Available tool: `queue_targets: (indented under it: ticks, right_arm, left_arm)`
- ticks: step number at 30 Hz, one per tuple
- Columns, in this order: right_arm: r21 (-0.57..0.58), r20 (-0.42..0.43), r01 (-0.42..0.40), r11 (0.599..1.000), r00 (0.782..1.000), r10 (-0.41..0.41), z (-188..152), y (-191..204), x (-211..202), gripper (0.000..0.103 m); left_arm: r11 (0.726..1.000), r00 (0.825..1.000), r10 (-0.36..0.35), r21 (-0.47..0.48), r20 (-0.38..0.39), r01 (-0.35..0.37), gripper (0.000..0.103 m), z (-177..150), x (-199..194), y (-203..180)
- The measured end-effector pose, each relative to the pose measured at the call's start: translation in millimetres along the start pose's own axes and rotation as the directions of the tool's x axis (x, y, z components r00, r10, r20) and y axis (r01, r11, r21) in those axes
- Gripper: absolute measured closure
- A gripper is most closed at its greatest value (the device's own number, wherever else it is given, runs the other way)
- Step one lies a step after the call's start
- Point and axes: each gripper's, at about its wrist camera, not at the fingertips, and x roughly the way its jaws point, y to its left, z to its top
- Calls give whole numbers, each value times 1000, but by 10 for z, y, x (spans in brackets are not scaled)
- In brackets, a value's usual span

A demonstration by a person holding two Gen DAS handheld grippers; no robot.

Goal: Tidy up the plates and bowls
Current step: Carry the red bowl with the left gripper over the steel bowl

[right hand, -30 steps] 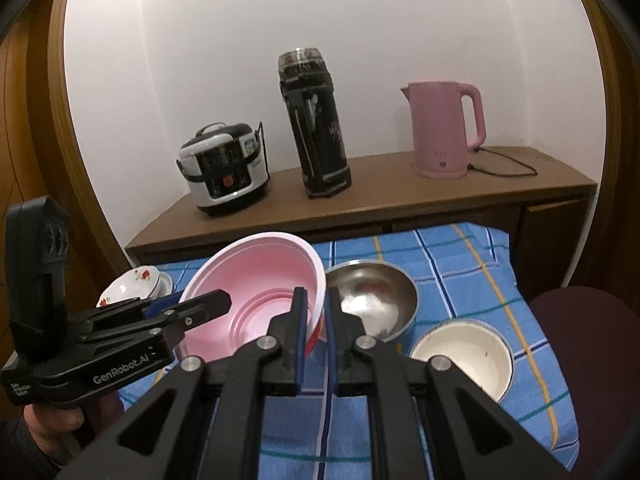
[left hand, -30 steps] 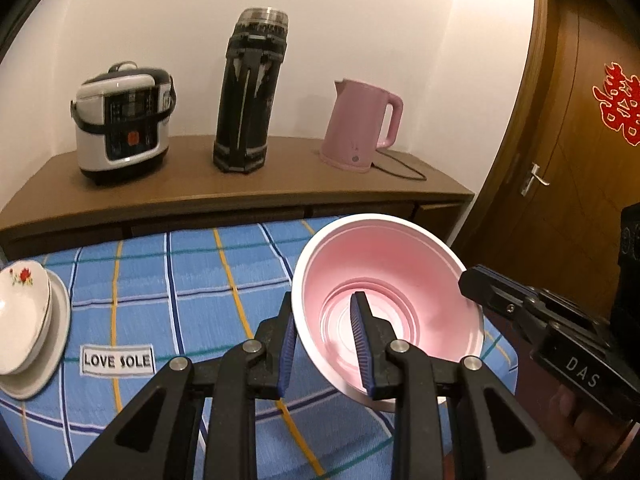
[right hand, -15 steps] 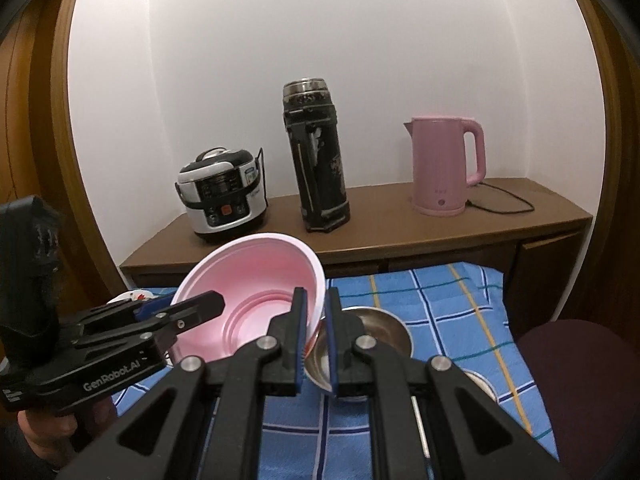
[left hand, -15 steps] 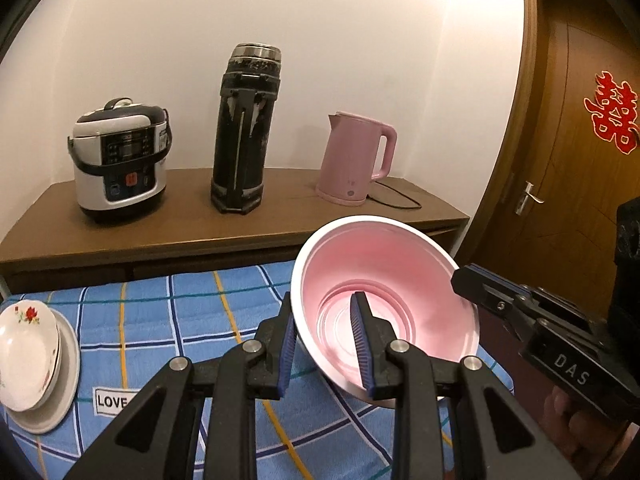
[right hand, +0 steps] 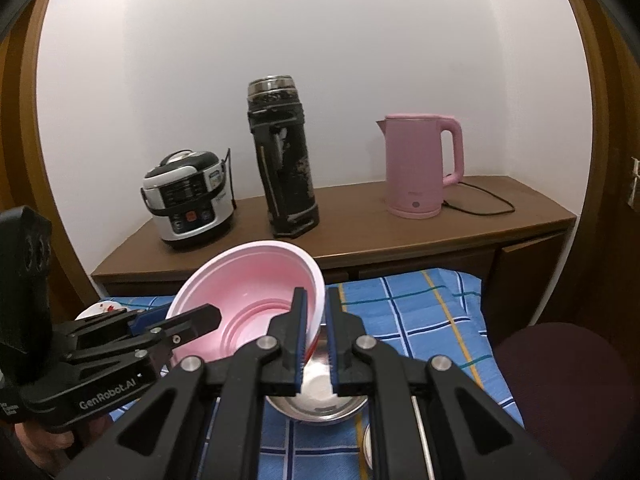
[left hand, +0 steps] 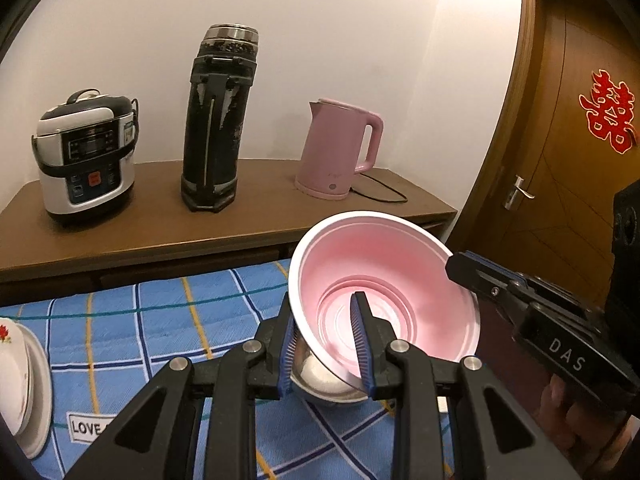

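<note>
I see a big round pink plastic bowl (left hand: 384, 280) held up in the air, tipped, over a shiny metal bowl (right hand: 320, 396) that sits on the blue checked tablecloth (left hand: 160, 320). My left gripper (left hand: 326, 344) is squeezed tight on the pink bowl's near wall. My right gripper (right hand: 316, 340) is pinched on the rim at the other side. Small white flowered dishes (left hand: 16, 380) are stacked at the cloth's left edge.

White wall (left hand: 360, 40), brown shelf (left hand: 256, 216) with cooker (left hand: 86, 156), tall flask (left hand: 216, 120), pink kettle (left hand: 340, 152), brown door (left hand: 576, 160)
</note>
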Motion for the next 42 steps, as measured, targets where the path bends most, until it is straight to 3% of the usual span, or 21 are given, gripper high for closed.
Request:
queue_targets:
  ticks: [14, 36, 42]
  right_arm:
    - [5, -40, 40, 999, 998, -40, 6, -114, 189, 94]
    - [10, -100, 57, 998, 993, -56, -108, -119, 454, 94]
    - [15, -100, 64, 998, 993, -62, -107, -140, 469, 93]
  left_arm:
    - [997, 997, -73, -14, -8, 73, 74, 5, 303, 109]
    - [997, 996, -78, -16, -37, 78, 74, -37, 499, 269]
    - [992, 990, -124, -45, -71, 121, 74, -51, 560, 324]
